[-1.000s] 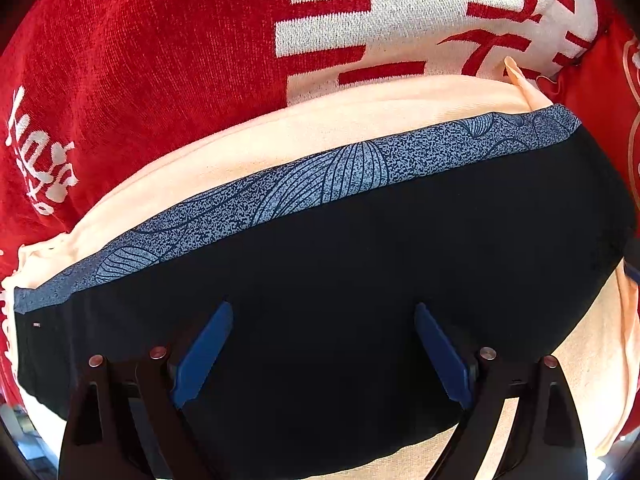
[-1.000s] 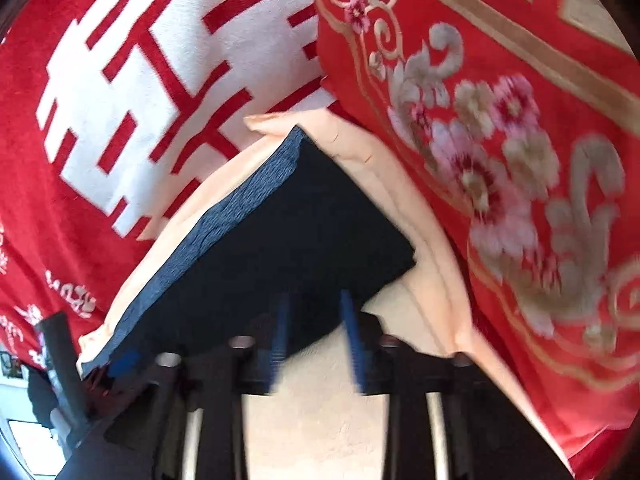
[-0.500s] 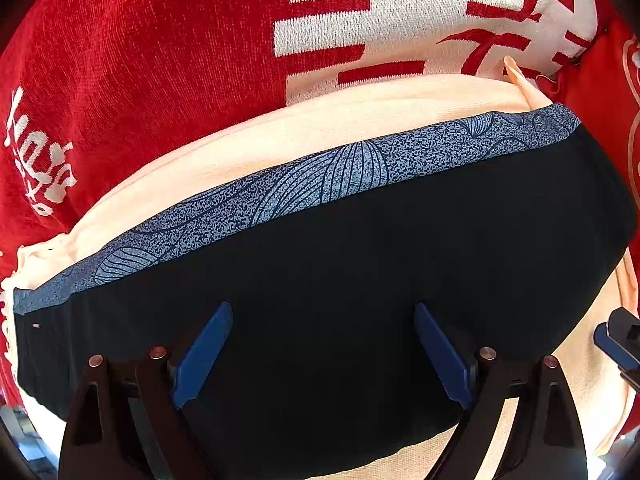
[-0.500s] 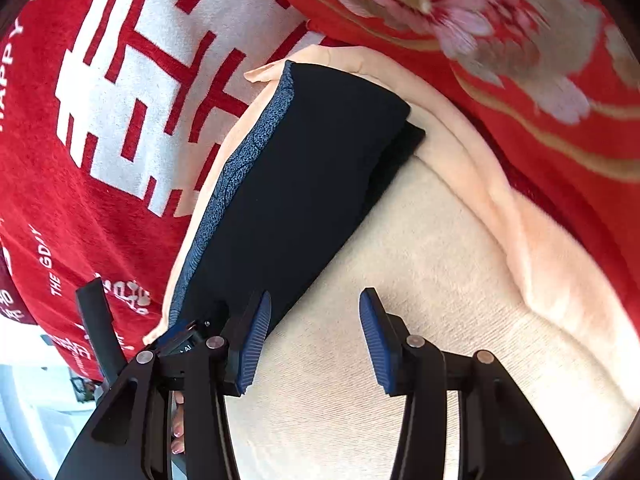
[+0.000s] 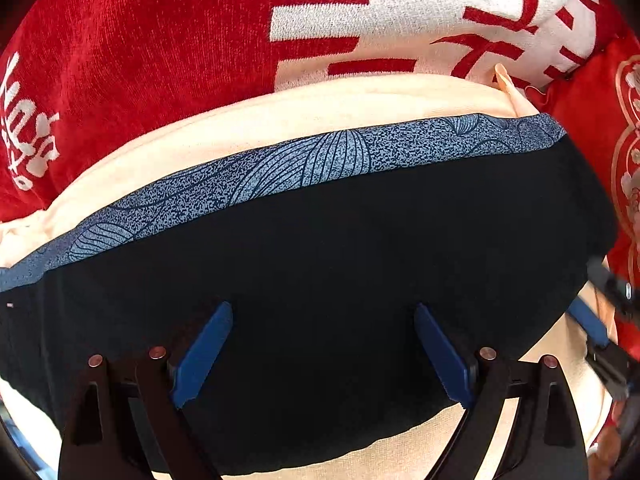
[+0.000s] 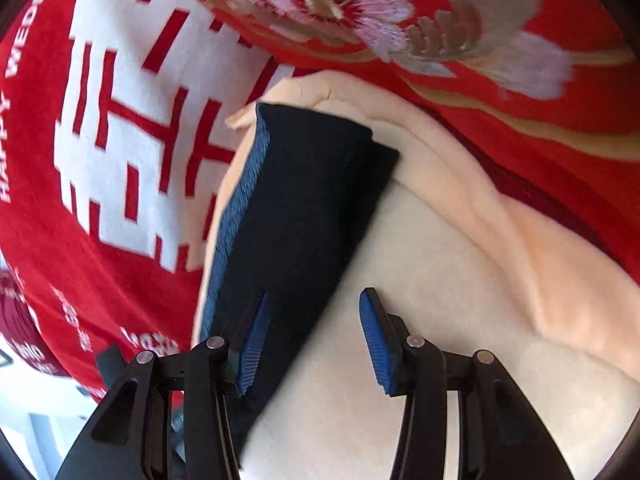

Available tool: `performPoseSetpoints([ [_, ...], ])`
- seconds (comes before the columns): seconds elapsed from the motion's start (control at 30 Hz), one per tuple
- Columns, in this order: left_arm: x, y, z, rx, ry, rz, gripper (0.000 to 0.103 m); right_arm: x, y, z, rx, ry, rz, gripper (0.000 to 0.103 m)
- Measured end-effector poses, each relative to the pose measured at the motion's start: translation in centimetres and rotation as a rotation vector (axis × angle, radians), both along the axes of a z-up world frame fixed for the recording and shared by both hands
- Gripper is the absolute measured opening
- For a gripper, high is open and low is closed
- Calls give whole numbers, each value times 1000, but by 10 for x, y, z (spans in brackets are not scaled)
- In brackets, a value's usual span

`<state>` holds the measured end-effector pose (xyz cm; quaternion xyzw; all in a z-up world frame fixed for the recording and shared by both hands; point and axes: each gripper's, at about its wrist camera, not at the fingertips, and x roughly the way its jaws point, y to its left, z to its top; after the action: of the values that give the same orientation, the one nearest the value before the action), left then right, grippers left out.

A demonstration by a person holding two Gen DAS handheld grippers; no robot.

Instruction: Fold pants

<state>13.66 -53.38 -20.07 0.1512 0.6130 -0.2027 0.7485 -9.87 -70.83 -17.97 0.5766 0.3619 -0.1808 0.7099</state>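
The folded black pants point(image 5: 328, 280) with a blue patterned waistband point(image 5: 304, 164) lie on a cream blanket point(image 5: 280, 120). My left gripper point(image 5: 320, 348) is open, its blue pads spread wide right over the black fabric, holding nothing. In the right wrist view the pants point(image 6: 304, 208) lie as a narrow folded block. My right gripper point(image 6: 312, 340) is open at the pants' near end, left pad over the black fabric, right pad over the cream blanket point(image 6: 440, 280). The right gripper also shows at the right edge of the left wrist view point(image 5: 600, 312).
A red towel with white characters point(image 5: 160, 40) lies beyond the blanket, also in the right wrist view point(image 6: 120, 120). A red embroidered floral cover point(image 6: 440, 20) lies to the right. A bright floor area shows at lower left point(image 6: 24, 420).
My right gripper opened, let go of the pants' end and pulled back and up. The pants now lie flat. The left gripper has not moved.
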Motion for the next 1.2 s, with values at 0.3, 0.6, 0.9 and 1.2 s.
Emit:
performPoseSetpoints([
  [0.3, 6, 10, 1, -13, -8, 15, 80, 33, -12, -5, -17, -35, -83, 20],
  [0.6, -2, 19, 7, -92, 25, -50, 51, 59, 11, 66, -231, -52, 171, 14],
  [0.9, -13, 34, -1, -144, -76, -89, 51, 98, 80, 116, -460, -60, 408, 14],
  [1.2, 9, 114, 19, -192, -32, -6, 79, 127, 174, 138, -653, -12, 630, 14],
])
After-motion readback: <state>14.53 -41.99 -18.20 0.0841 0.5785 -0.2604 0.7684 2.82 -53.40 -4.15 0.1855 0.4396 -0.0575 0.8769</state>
